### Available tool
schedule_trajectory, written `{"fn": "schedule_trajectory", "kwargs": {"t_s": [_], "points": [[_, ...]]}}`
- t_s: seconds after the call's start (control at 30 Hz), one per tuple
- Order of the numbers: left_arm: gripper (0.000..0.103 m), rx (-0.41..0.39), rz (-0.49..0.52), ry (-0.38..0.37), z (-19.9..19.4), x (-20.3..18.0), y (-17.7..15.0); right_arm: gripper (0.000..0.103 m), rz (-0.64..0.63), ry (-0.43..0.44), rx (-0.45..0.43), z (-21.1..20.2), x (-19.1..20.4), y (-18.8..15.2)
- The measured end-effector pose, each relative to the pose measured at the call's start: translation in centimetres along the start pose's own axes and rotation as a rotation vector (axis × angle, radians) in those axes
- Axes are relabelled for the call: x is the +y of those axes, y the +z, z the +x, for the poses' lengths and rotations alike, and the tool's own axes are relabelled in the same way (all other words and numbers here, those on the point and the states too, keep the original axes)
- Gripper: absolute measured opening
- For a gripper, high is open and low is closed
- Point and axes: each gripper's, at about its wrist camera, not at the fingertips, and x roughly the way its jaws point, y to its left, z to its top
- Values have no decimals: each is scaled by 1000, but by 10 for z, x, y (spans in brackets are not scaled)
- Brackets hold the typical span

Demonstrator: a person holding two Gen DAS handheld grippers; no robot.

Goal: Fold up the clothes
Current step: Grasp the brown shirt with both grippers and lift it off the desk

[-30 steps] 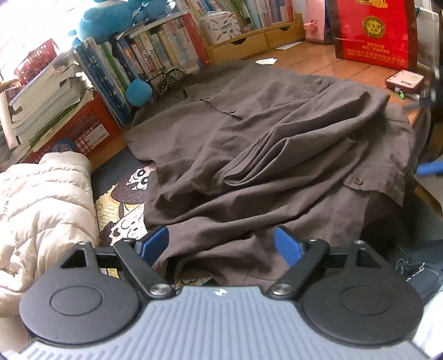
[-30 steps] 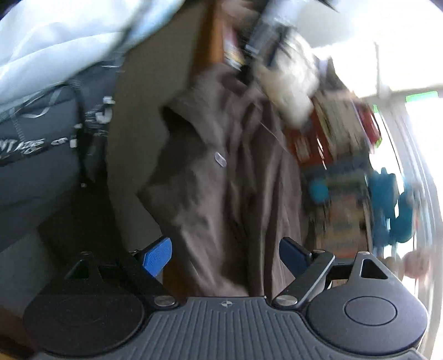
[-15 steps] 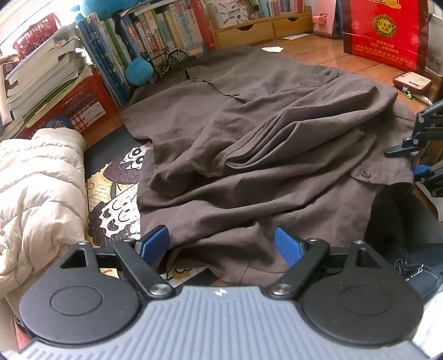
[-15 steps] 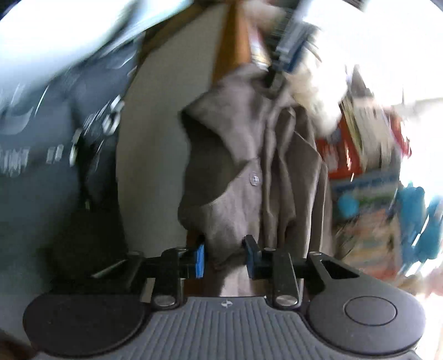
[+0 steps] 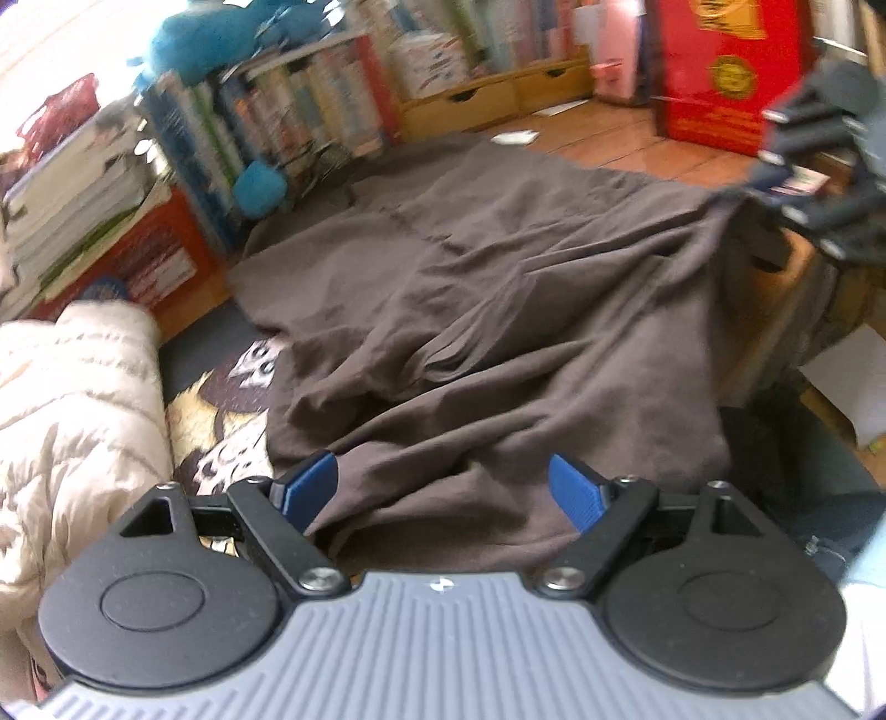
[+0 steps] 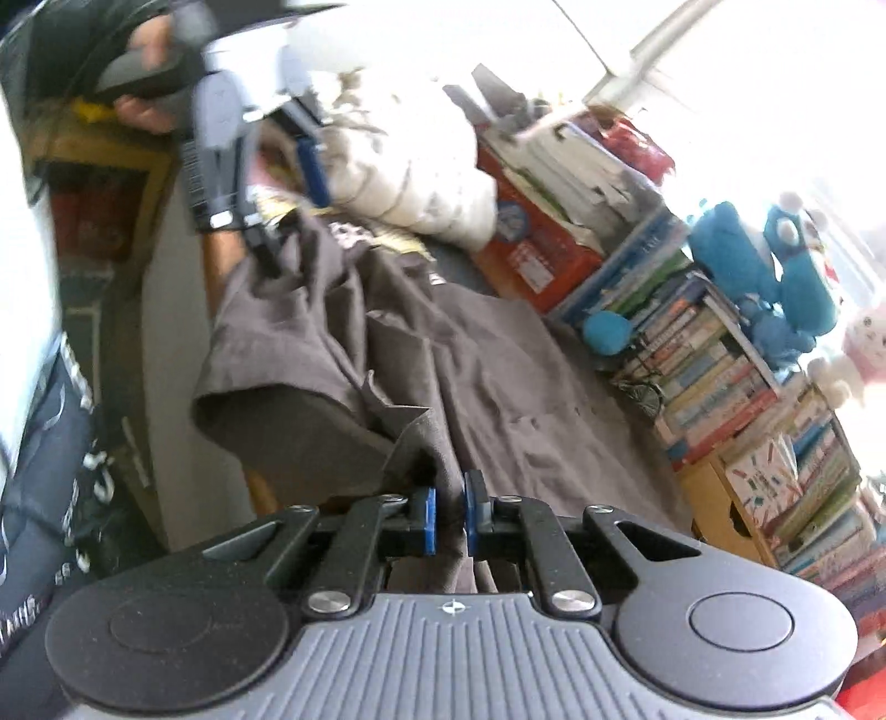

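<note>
A brown button shirt (image 5: pixel 498 310) lies spread and rumpled over a wooden desk (image 5: pixel 609 133). My left gripper (image 5: pixel 443 487) hovers open over the shirt's near hem, with cloth below its blue pads but nothing pinched. My right gripper (image 6: pixel 447 518) is closing its jaws, and a fold of the shirt's (image 6: pixel 498 387) edge is squeezed between the blue pads. In the left wrist view the right gripper (image 5: pixel 769 183) holds that edge up at the far right. In the right wrist view the left gripper (image 6: pixel 290 221) shows at the far end of the shirt, with a hand behind it.
A cream puffy jacket (image 5: pixel 72 415) lies at the left beside a cartoon-print mat (image 5: pixel 221 432). Stacked books (image 5: pixel 277 127) with blue plush toys (image 5: pixel 205 33) line the back. A red box (image 5: pixel 720 72) stands at the back right. A dark bag (image 5: pixel 803 471) sits below the desk edge.
My right gripper went from open to pinching the shirt's edge, rolled upright and lifted it. The shirt's right side is now pulled up. The left gripper barely moved.
</note>
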Motion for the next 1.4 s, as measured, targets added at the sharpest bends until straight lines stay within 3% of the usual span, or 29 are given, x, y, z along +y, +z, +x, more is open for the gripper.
{"fn": "schedule_trajectory", "kwargs": {"t_s": [0.13, 0.37, 0.6, 0.67, 0.73, 0.8, 0.87, 1.0, 1.07, 1.13, 1.17, 1.4], "points": [[95, -66, 97, -39, -15, -19, -9, 12, 105, 3, 6, 8, -14, 5], [95, -134, 264, -100, -19, -53, -20, 12, 152, 10, 37, 8, -13, 4], [95, -74, 341, -129, 26, -78, -14, 12, 195, 17, 43, 9, -17, 4], [87, -45, 326, -149, 37, -78, -11, 12, 201, 20, 43, 9, -17, 3], [68, -17, 305, -166, 45, -76, -9, 12, 216, 26, 42, 9, -17, 2], [58, 7, 285, -189, 49, -73, -8, 12, 225, 29, 39, 9, -17, 0], [55, 11, 268, -200, 48, -69, -7, 12, 232, 32, 39, 10, -17, -1], [33, 14, 226, -254, 44, -63, -5, 12, 251, 34, 37, 10, -19, -2], [28, 17, 202, -274, 43, -59, -3, 12, 251, 32, 40, 10, -19, -2], [10, 17, 181, -274, 43, -55, 0, 12, 255, 31, 41, 9, -20, -2], [6, 19, 173, -259, 44, -53, 1, 12, 259, 31, 42, 8, -20, -2], [4, 1, 100, -239, 39, -35, 12, 12, 273, 21, 32, 1, -20, -1]]}}
